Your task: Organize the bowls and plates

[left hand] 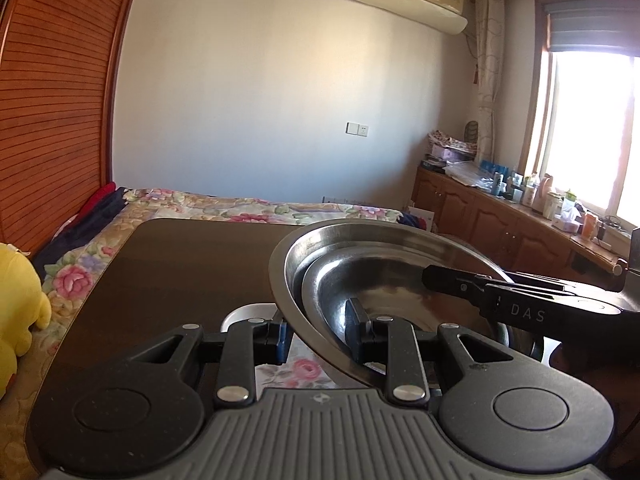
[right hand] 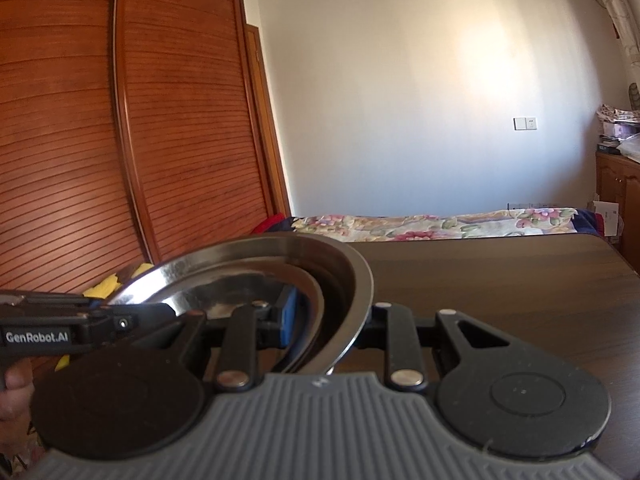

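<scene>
Left tool (left hand: 316, 338) and right tool (right hand: 326, 326) raised, jaws partly closed, facing each other

Each camera sits just behind its own tool, low over the dark table (left hand: 168, 264), looking forward along the fingers and very near them. The left view faces the far wall, angled toward the window (left hand: 588, 136) and cabinets on its right. The right view faces the same wall, turned more toward the wardrobe (right hand: 120, 140) on its left. Both share the steel bowl (left hand: 384, 276), close up and filling the lower middle, plus the bed (right hand: 432, 224), the wall switch (right hand: 525, 123), and each other's tool at the frame edge.
</scene>
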Available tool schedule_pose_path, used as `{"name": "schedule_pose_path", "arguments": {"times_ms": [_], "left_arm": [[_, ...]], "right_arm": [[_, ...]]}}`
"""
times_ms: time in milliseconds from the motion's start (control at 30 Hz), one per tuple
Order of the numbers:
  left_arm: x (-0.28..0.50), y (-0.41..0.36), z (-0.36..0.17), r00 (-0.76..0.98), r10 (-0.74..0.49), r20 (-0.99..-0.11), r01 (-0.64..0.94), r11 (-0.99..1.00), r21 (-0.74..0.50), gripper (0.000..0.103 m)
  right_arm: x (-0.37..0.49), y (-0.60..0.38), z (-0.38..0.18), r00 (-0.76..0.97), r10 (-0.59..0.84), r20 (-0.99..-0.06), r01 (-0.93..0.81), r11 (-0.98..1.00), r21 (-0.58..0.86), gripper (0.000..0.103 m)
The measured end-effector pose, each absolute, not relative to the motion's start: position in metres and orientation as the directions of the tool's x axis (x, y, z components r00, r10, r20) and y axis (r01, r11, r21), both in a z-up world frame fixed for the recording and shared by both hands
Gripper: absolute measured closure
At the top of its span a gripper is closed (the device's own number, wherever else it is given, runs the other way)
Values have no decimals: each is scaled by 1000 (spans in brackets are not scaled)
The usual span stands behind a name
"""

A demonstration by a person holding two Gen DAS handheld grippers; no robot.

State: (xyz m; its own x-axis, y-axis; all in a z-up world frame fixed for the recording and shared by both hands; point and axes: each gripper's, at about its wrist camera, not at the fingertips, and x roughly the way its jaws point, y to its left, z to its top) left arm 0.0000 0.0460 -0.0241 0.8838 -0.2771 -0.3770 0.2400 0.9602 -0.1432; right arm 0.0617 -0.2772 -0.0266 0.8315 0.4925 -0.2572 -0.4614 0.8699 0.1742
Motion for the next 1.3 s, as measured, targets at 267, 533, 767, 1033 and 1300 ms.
{"name": "schedule_pose_path", "arguments": {"times_ms": [267,533,767,1033,1300], "left_arm": [[3,57,-33,885,-247,-395,202,967,-153,73],[10,58,-47,874,-236,-425,179,969,-170,73],[11,61,-51,874,-220,-434,162,973,-166,74],[12,60,-58,869,-215,-446,158,974,-162,74],[11,59,-58,873,-204,-443,153,977,-148,73]], "right_arm": [[66,-261,-34,812,511,-281,-486,860,159,74],[73,-252,-43,799,509,-320,-488,860,151,74],[75,-247,-49,786,515,-342,-495,856,153,74],[77,-242,-52,785,508,-355,-492,859,144,74],[75,-242,-52,787,506,-353,-495,859,128,73]]}}
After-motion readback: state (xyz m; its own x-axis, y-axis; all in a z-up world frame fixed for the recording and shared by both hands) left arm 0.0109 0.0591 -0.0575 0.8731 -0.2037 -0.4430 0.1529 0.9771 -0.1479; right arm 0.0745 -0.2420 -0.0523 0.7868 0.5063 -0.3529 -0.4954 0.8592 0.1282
